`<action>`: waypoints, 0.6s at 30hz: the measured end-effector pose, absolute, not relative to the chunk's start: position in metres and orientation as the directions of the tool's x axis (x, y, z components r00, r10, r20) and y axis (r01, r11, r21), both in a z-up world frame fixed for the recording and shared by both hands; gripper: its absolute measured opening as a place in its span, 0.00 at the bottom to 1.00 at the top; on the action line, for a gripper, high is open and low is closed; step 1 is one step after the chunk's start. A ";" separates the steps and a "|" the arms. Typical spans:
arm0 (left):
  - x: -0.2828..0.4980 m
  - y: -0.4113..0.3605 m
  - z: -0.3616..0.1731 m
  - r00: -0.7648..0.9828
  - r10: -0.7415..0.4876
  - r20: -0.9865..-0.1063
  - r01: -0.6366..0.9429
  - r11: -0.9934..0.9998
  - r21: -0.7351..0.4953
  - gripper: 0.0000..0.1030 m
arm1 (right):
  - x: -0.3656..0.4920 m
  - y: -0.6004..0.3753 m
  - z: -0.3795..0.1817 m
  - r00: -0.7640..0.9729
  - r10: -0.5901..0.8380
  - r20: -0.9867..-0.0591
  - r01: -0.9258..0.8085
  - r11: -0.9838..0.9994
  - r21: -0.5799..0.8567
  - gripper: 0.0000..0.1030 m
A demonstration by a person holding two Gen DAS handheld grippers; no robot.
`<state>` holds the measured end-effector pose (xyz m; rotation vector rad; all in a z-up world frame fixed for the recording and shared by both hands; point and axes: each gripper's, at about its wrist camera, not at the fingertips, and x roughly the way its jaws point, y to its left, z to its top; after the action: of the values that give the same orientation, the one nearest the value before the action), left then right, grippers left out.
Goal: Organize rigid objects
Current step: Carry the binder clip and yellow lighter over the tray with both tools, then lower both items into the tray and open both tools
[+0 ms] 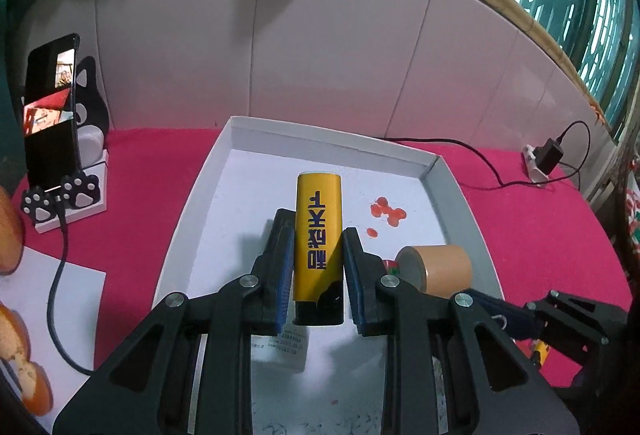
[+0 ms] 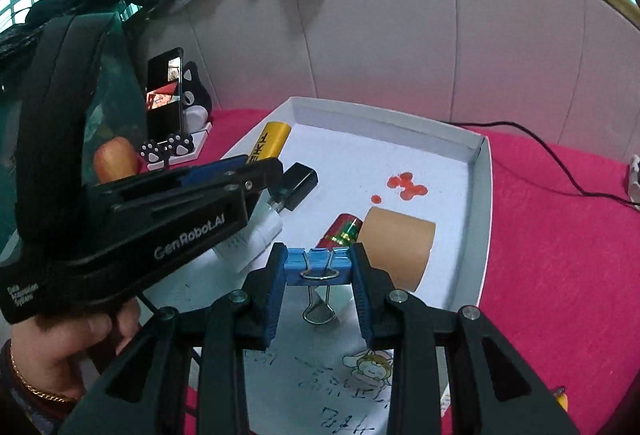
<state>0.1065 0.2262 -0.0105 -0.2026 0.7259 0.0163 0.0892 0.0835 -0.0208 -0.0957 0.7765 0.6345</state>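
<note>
Pink cloth (image 1: 540,203) covered the table, with a padded white backrest behind it and a shallow white tray (image 1: 452,179) lying in the middle as the collecting place. Over that tray the left gripper (image 1: 316,267) was closed on a yellow lighter (image 1: 318,231), pinched by its flat sides with the black cap toward the camera, apparently so it could be laid down lengthwise inside the tray. Toward the tray's near edge, the right gripper (image 2: 319,267) was clamped on a blue binder clip (image 2: 319,266), held across its body with the wire handles hanging free, a grip that looked meant to keep the clip from springing open. Inside the tray, just beyond the clip, lay a tan tape roll (image 2: 398,247) on its side, touching a red can (image 2: 340,233); a small black block (image 2: 298,185) sat toward the tray's left wall. Red spots (image 2: 406,187) marked the tray's floor. Left of the tray stood a phone (image 1: 50,115) on a stand.
</note>
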 end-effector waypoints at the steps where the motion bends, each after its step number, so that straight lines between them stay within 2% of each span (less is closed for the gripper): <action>1: 0.107 0.226 -0.011 0.750 -0.055 -0.660 -0.084 0.981 -0.176 0.23 | 0.088 0.083 -0.021 0.542 0.496 -0.678 -0.566 0.812 0.142 0.30; 11: 0.117 0.229 -0.016 0.758 -0.038 -0.651 -0.087 0.984 -0.158 0.23 | 0.086 0.086 -0.015 0.590 0.464 -0.661 -0.564 0.822 0.075 0.30; 18: 0.119 0.231 -0.020 0.753 -0.036 -0.657 -0.090 0.984 -0.157 0.23 | 0.089 0.090 -0.024 0.573 0.449 -0.686 -0.561 0.825 0.071 0.30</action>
<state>0.1186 0.2313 -0.0195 -0.1835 0.7182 0.0293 0.0886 0.0896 -0.0241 -0.1604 0.7561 0.5945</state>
